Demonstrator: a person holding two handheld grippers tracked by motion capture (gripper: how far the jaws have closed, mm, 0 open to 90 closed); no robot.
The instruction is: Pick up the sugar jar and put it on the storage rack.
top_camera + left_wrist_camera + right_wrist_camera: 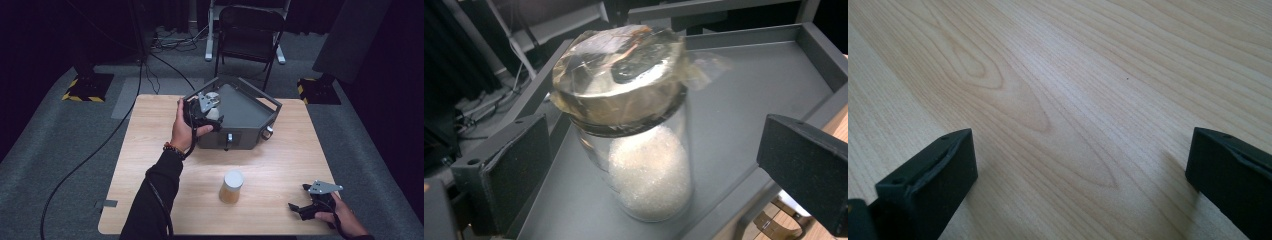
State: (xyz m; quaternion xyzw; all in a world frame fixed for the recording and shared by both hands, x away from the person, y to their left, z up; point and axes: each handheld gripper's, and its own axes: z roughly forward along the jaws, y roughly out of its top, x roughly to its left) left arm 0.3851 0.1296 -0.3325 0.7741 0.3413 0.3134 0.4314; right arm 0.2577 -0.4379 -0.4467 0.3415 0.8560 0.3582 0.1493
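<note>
A glass jar (644, 150) of white granules, its mouth covered by a crinkled clear film, stands upright in a grey metal tray (764, 80) at the back of the wooden table (280, 160). My left gripper (656, 160) is open, with a black jaw on each side of the jar and a gap at both pads. From above, the left gripper (207, 111) sits at the tray's (250, 107) left front corner by the jar (214, 102). A second jar (231, 187), white-lidded with tan contents, stands near the table's front. My right gripper (298, 196) rests open at the front right, with bare wood between its jaws (1080, 165).
The tray has raised walls and a front panel with a knob (269, 132). A folding chair (248, 30) stands behind the table. Stand bases with yellow-black tape (85, 87) and cables (100, 145) lie on the grey floor.
</note>
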